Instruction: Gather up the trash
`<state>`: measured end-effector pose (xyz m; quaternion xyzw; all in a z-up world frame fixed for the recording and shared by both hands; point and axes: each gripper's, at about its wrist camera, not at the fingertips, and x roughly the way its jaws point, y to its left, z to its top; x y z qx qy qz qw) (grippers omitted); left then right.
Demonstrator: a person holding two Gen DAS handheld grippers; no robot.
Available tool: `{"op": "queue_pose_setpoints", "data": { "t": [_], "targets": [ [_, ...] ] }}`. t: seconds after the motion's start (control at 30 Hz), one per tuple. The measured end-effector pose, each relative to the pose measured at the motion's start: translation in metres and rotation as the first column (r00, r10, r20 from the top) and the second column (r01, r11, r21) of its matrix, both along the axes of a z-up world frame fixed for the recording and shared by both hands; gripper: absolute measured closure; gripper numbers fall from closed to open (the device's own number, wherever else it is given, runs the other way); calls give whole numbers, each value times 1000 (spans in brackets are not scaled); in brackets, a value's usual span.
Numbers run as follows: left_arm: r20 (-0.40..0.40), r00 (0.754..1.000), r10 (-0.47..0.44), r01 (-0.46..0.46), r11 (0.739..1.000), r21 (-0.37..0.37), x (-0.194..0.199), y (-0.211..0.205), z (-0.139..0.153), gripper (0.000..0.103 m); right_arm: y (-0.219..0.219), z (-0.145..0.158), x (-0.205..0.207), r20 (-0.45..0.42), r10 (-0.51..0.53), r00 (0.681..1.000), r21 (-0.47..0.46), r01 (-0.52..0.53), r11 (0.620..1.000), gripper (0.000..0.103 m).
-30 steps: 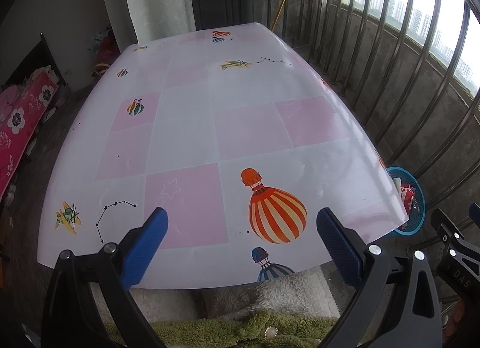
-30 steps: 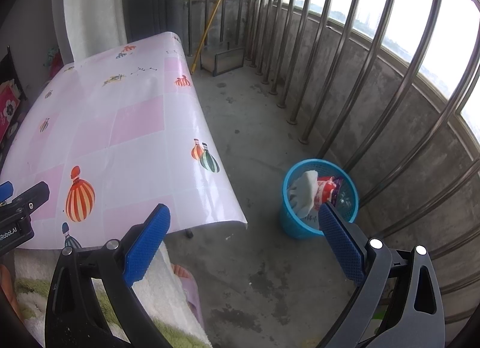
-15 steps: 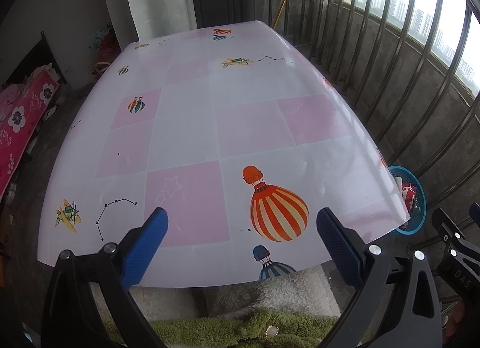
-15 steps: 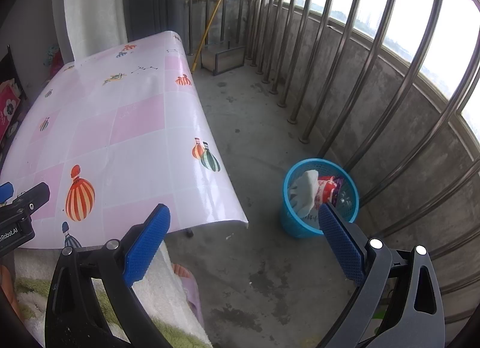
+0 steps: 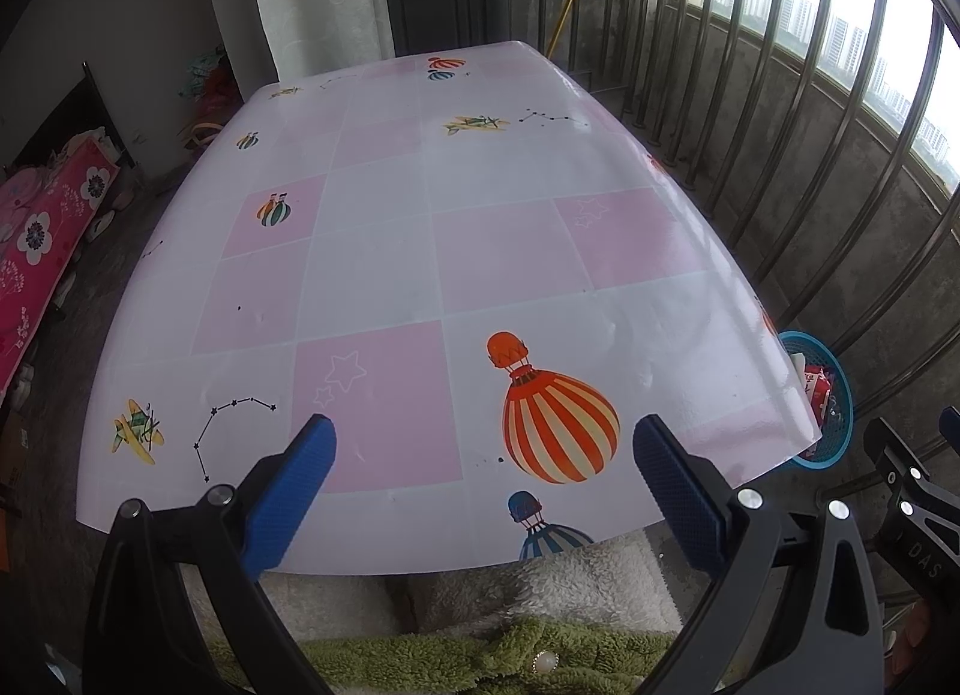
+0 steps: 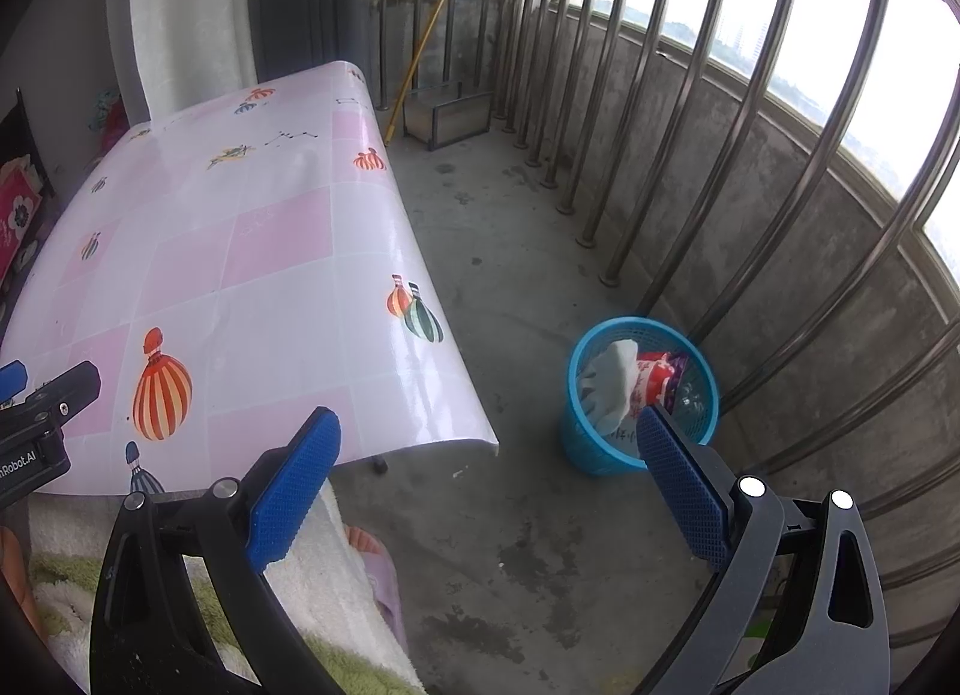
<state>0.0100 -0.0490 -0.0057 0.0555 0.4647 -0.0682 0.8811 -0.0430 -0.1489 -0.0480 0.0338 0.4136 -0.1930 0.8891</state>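
1. Nearest the cameras: left gripper (image 5: pixel 483 455) and right gripper (image 6: pixel 489 461), both spread wide, nothing held.
2. Beyond: table (image 5: pixel 384 251), no trash visible on it.
3. Farther: blue basket (image 6: pixel 585 449) on the floor by the railing holds the trash (image 6: pixel 612 383); collection looks finished.

Blue mesh bin (image 6: pixel 641 395) upright on floor, trash (image 6: pixel 624 380) inside
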Motion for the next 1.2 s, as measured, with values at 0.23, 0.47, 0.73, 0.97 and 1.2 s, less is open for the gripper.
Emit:
{"op": "queue_pose_setpoints", "data": {
  "t": [0.23, 0.47, 0.73, 0.97, 1.2],
  "targets": [
    [1, 1000, -1, 1, 1000, 1, 1, 0, 0, 6, -2, 0, 0, 0, 2, 1000, 0, -2, 1000, 8],
    [0, 1000, -1, 1, 1000, 0, 1, 0, 0, 6, -4, 0, 1, 1, 7, 1000, 1, -7, 1000, 8],
    [0, 1000, -2, 2, 1000, 1, 1, 0, 0, 6, -5, 1, 2, -1, 7, 1000, 1, -7, 1000, 8],
    [-1, 1000, -2, 2, 1000, 1, 2, 2, 1, 6, -6, 1, 2, -1, 10, 1000, 2, -10, 1000, 8],
    [-2, 1000, -1, 1, 1000, 0, 2, 3, 1, 6, -6, 1, 2, -1, 8, 1000, 2, -8, 1000, 8]
  ]
}}
